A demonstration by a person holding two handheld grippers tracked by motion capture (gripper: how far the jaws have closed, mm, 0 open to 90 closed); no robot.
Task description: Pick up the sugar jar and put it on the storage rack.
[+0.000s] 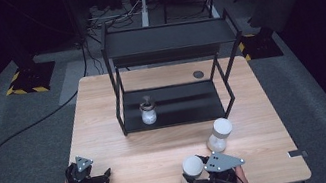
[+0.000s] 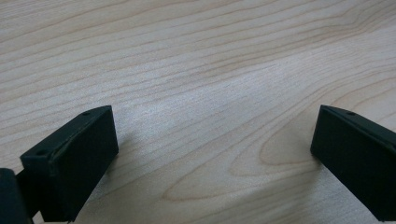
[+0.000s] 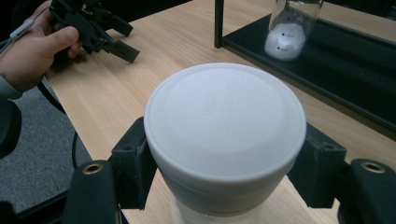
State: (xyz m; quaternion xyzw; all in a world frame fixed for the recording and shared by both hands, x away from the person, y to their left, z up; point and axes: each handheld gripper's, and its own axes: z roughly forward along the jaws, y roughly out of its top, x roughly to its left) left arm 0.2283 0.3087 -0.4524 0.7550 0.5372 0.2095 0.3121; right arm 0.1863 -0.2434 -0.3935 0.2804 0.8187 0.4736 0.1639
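White-lidded jar (image 3: 224, 135) clamped by right gripper (image 3: 224, 186); left gripper (image 2: 210, 158) fingers apart.

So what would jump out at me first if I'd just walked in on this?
Probably the white-lidded jar gripped between the right gripper jaws at the table's near edge. Then the black two-tier rack mid-table, with a small lidless jar on its lower shelf.

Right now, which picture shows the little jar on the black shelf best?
The right gripper view: the jar sits large there, white powder plain inside, though its top is cut off. The high view shows the whole jar, small and far. The left gripper view looks at bare tabletop.
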